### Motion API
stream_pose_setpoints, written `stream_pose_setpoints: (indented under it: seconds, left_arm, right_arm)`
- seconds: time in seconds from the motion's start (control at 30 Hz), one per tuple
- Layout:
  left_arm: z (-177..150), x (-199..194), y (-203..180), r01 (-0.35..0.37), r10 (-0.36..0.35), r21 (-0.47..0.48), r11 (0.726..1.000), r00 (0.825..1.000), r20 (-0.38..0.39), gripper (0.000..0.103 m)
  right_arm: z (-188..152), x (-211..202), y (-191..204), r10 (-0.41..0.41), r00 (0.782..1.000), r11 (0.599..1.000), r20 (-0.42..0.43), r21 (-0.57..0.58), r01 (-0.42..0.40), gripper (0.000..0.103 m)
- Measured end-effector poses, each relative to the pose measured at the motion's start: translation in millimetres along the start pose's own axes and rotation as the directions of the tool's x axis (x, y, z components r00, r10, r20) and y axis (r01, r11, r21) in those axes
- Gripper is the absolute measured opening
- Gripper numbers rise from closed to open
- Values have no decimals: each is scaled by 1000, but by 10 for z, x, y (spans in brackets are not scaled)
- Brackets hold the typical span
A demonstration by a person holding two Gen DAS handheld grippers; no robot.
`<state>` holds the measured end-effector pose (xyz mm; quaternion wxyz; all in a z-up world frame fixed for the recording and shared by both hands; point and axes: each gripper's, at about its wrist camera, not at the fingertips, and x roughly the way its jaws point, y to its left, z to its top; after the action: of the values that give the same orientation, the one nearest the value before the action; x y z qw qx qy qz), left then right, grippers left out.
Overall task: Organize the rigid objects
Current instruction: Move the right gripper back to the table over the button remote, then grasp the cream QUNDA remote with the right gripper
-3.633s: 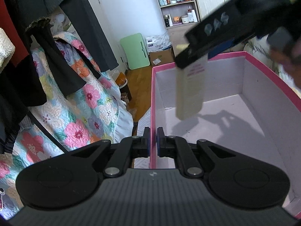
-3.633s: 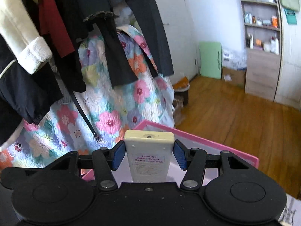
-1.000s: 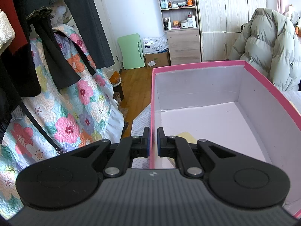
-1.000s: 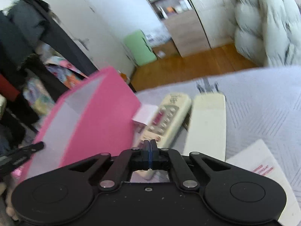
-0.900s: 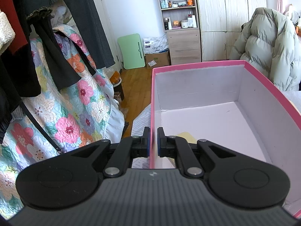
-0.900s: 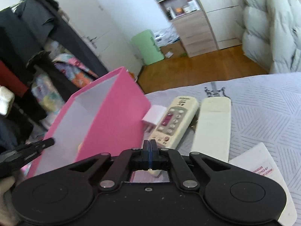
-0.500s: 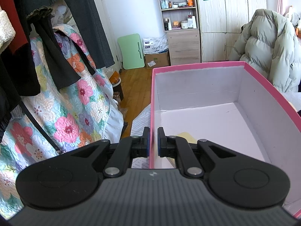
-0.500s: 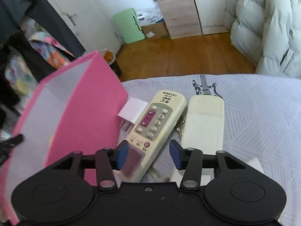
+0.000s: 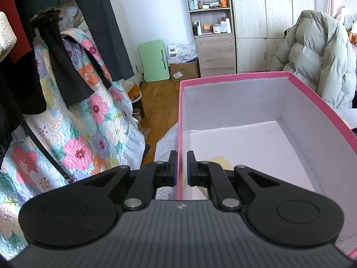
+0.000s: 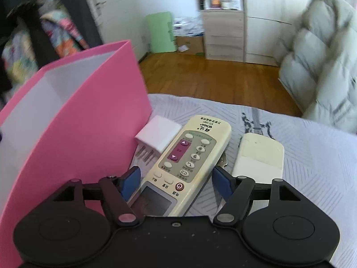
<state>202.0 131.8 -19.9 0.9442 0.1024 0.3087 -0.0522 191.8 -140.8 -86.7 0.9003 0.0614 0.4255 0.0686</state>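
Note:
My left gripper [image 9: 182, 167] is shut on the left wall of the pink box [image 9: 234, 77], one finger outside and one inside. The end of a cream remote [image 9: 219, 159] lies on the box floor behind the inner finger. In the right wrist view, a cream remote with buttons [image 10: 191, 154] lies face up on the grey bedspread beside the pink box [image 10: 89, 134]. My right gripper [image 10: 176, 181] straddles its near end. Its jaws are opening and the blue pads stand clear of the remote's sides. A second cream remote [image 10: 258, 158] lies face down just to the right. A white plug adapter [image 10: 158, 136] rests between the box and the buttoned remote.
A pale puffer coat [image 9: 316, 51] hangs at the far right. Dark clothes and a floral quilt [image 9: 89, 116] hang to the left of the box. Beyond the bed's edge are wooden floor [image 10: 214, 78], a green folding table [image 9: 154, 60] and a shelf cabinet [image 9: 212, 22].
The right gripper dropped the remote it carried, swung to the bedspread, rolled upright, came in over the buttoned remote and went from shut to open around it. The left gripper has not moved.

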Motion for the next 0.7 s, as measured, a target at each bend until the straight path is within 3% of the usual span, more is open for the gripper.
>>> stream_pose_setpoints:
  seconds: [0.2,0.37,0.53,0.6,0.7]
  left_arm:
    - [5,21,2,-3,3,5,1000,1000,3,7]
    - [2,22,-1,-4,4,5,1000,1000,3,7]
    - [1,20,-1,-4,4,5,1000,1000,3,7]
    - [3,23,0,-4,4,5,1000,1000,3,7]
    - [2,26,4,-1,1,2,1000,1000,4,7]
  right_arm:
    - [-42,-142,-49,69,992,989,-104,-127,-82,63]
    - [-44,-210,-50,85,984,985,-157,-135,-106,62]
    - [4,-101,-52,65,993,995,-100,-70,-72,70]
    - [-6,-46,16,46,995,993,-86,-108,-55,79]
    - [-72,-10,131,-16,999,984,-50,-180,7,76]
